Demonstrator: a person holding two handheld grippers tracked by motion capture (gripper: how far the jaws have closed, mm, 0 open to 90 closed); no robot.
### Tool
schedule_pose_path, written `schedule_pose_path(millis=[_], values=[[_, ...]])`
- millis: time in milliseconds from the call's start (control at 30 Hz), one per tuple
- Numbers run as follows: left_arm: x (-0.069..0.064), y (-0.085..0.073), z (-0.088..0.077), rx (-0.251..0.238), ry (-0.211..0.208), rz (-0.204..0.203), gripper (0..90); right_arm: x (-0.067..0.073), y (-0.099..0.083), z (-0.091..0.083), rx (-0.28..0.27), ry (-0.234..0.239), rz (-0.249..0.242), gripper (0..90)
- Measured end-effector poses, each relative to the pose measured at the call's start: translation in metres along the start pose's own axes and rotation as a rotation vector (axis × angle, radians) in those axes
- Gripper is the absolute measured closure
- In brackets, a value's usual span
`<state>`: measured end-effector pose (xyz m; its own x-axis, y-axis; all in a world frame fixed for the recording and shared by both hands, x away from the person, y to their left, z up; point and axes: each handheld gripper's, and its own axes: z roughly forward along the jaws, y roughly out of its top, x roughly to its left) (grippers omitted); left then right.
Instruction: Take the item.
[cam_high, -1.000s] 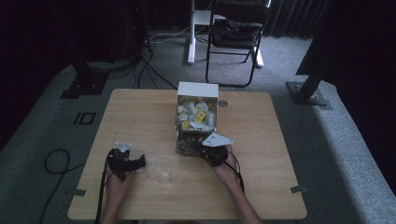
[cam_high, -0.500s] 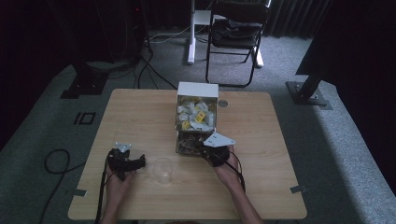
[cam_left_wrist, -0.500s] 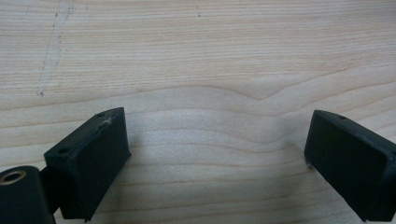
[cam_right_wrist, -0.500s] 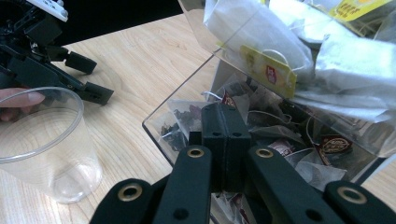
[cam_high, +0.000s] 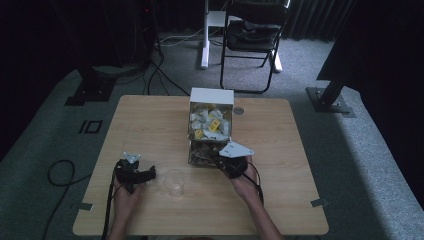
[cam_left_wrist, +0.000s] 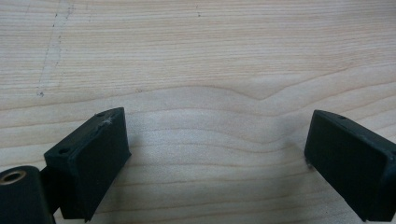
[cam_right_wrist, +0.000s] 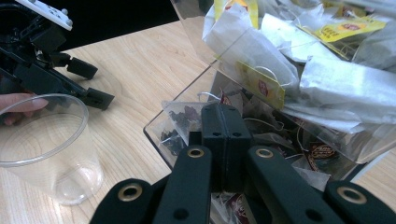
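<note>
While your right claw (cam_right_wrist: 223, 140) sits pressed together inside the lower tray of the clear tea bag box (cam_high: 210, 131) at the desk's (cam_high: 150, 120) middle, whether it pinches a bag you cannot tell; your left claw (cam_left_wrist: 217, 158) rests spread near the front left corner, beside the plastic cup (cam_high: 174, 182).

Right gripper (cam_high: 227, 159) sat at the near compartment of the clear tea bag box (cam_high: 210, 125), jaw state unreadable from above. Left gripper (cam_high: 136, 172) rested on the wooden table (cam_high: 150, 120), just left of the clear plastic cup (cam_high: 174, 182). Folding chair (cam_high: 252, 35) stood behind the table.
</note>
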<state>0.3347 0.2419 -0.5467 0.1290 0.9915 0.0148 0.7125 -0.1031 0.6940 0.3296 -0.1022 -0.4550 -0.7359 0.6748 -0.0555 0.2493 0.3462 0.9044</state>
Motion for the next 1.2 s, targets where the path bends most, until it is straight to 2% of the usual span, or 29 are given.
schedule_pose_path(millis=[667,1200], values=[[0.0,0.0,0.0,0.001,-0.001,0.0,6.9,0.005,0.008,-0.007,-0.021,0.009,-0.03,90.0],[0.0,0.0,0.0,0.001,-0.001,0.0,6.9,0.01,0.013,-0.009,-0.033,0.029,-0.033,90.0]])
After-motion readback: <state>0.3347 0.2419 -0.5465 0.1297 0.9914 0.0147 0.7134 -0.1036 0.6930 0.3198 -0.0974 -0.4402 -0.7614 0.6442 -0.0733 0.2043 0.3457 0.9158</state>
